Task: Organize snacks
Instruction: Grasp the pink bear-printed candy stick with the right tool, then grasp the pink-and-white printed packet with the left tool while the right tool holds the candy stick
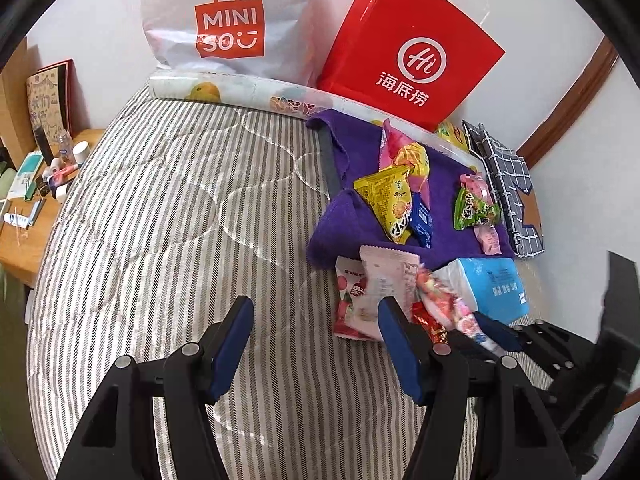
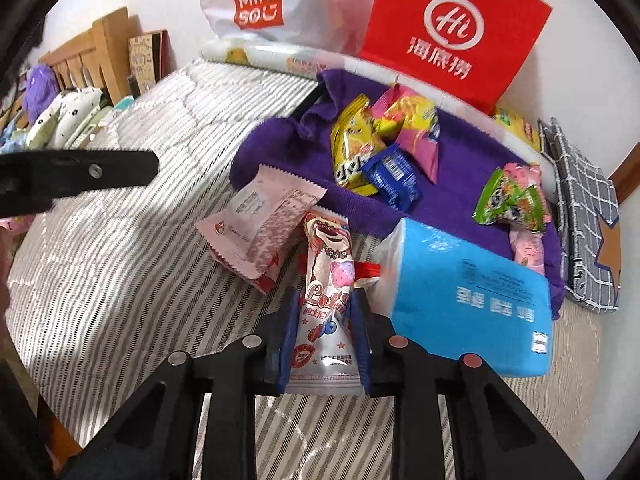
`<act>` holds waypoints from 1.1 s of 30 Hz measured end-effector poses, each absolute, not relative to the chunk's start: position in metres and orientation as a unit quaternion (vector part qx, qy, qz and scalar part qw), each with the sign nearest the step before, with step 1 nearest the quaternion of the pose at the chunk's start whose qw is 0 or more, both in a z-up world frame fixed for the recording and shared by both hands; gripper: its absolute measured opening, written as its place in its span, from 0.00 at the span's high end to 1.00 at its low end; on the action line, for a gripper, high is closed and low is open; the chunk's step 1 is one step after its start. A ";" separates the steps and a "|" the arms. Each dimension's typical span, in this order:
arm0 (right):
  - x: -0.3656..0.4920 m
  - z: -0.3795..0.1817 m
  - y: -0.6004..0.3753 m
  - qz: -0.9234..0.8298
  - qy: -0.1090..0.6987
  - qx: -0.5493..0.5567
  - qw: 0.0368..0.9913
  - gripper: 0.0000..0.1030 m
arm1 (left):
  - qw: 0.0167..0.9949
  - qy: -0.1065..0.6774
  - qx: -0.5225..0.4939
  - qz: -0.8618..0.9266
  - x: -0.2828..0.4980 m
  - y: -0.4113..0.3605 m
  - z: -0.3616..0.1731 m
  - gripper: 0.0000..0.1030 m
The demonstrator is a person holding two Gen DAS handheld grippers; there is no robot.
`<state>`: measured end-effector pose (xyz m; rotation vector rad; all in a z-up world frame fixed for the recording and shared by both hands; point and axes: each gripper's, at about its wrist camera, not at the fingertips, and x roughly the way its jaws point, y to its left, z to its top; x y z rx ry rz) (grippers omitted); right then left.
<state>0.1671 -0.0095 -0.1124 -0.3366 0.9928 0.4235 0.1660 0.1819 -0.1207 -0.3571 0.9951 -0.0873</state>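
Right gripper point(image 2: 323, 316) clenched on bear-print snack packet point(image 2: 326, 280); lift straight, clearing blue tissue pack point(image 2: 472, 292) at three o'clock; left gripper point(image 1: 316, 344) released.

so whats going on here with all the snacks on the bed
A person is sorting snacks on a striped bed with two handheld claws. The right claw is shut on a pink bear-print packet beside the blue tissue pack. The left claw hangs open over the bed, holding nothing. More snacks lie on a purple towel.
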 end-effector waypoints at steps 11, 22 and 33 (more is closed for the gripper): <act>0.130 -0.067 -0.066 0.202 0.417 -0.103 0.880 0.75 | 0.868 0.471 -0.148 -0.046 0.156 0.148 -0.111 0.39; 0.099 -0.089 -0.168 0.146 0.420 -0.059 0.894 0.75 | 0.869 0.475 -0.129 -0.062 0.148 0.097 -0.115 0.39; 0.093 -0.154 -0.202 0.154 0.447 -0.048 0.880 0.71 | 0.863 0.488 -0.117 -0.057 0.145 0.077 -0.131 0.39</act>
